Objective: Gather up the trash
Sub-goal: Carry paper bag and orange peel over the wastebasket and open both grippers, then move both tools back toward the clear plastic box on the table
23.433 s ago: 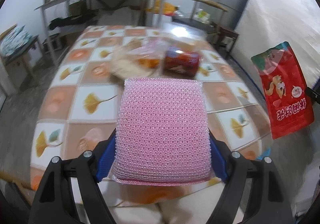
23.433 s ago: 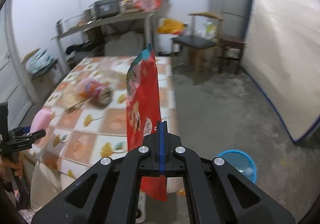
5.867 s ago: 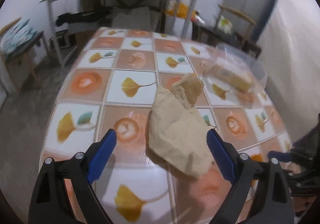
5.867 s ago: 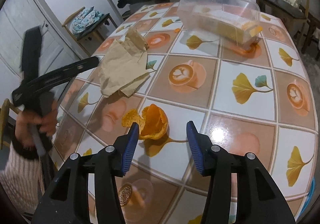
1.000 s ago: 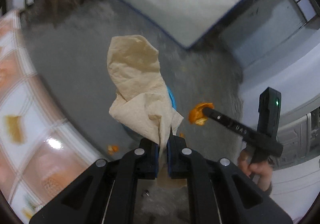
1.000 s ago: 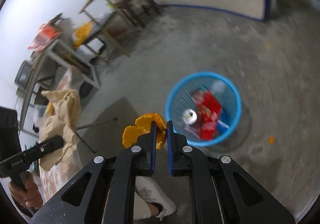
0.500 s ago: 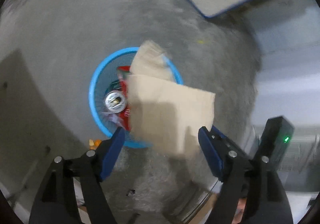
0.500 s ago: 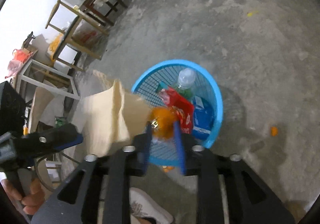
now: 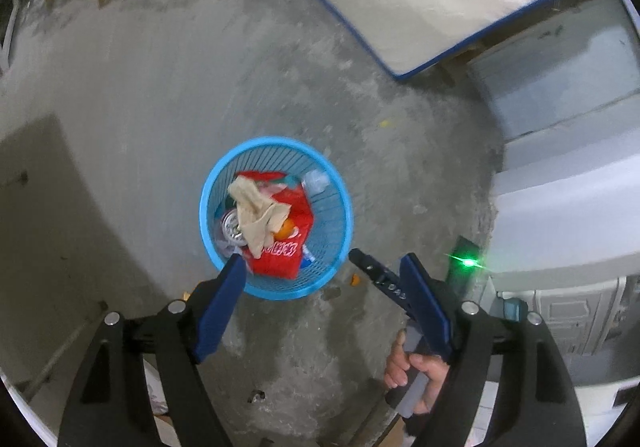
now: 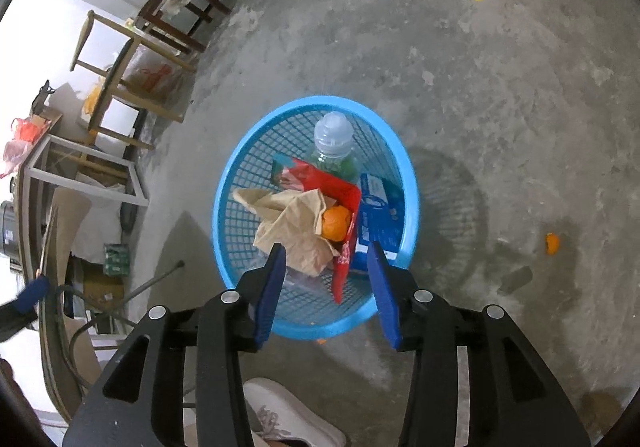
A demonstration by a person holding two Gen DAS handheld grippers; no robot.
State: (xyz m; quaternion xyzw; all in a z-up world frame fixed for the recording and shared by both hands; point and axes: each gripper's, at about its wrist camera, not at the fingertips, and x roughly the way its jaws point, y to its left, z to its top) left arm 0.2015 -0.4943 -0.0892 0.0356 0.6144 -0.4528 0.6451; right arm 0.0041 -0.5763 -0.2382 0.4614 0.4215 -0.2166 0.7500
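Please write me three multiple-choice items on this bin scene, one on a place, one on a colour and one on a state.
1. Where does the orange peel lie?
A. on the floor beside the basket
B. in the basket, against the brown paper bag
C. between the right gripper's fingers

2. What colour is the waste basket?
A. blue
B. green
C. white

3. How does the left gripper stand?
A. shut on the paper bag
B. shut on nothing
C. open, with nothing between its fingers

Answers:
1. B: in the right wrist view the peel rests inside the basket between the paper bag and the red snack bag.
2. A: its rim and mesh wall are bright blue in both views.
3. C: its blue pads stand wide apart over the floor, having just opened, and the bag lies in the basket.
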